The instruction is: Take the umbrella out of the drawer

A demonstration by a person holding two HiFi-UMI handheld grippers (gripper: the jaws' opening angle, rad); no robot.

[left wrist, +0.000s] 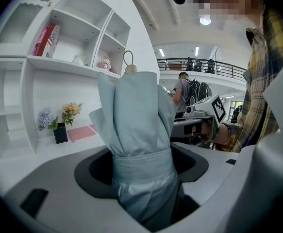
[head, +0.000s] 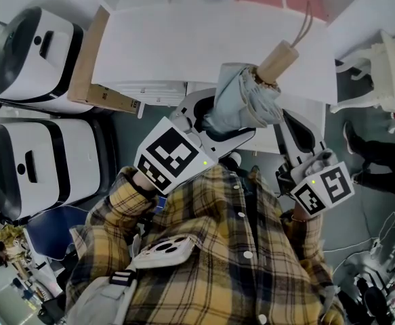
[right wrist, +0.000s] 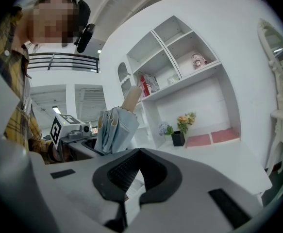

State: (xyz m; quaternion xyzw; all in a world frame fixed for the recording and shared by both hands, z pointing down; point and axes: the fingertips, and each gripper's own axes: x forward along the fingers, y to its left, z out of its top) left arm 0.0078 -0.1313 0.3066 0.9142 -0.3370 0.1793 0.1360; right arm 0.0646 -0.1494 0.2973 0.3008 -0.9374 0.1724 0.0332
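Your left gripper [head: 217, 124] sits closest, its jaws spread wide and pressed on the folded umbrella [head: 244, 97], right around the wrap strap [left wrist: 142, 168] that cinches the pale blue-grey cloth. That puts the umbrella out in the open, clear of any drawer and raised over the front edge of the white desk [head: 183, 46], with its wooden handle [head: 278, 61] pointing up and away from you and the loop cord [head: 304, 24] trailing off the end. Your right gripper [right wrist: 131, 178] waits beside it with its jaws drawn together on nothing. Expect the umbrella to feel light, with soft, slick folds over a stiff core, so the cloth could creep under the pads. The strapped waist you have now looks like the firmest part of the canopy, and the wooden handle would give a harder, surer hold if you want a second grip. Mind that cord, which could snag. No brand or label shows on the umbrella. A red book [left wrist: 46, 39] on the shelf and a cardboard box [head: 106, 97] carry print too small to read.
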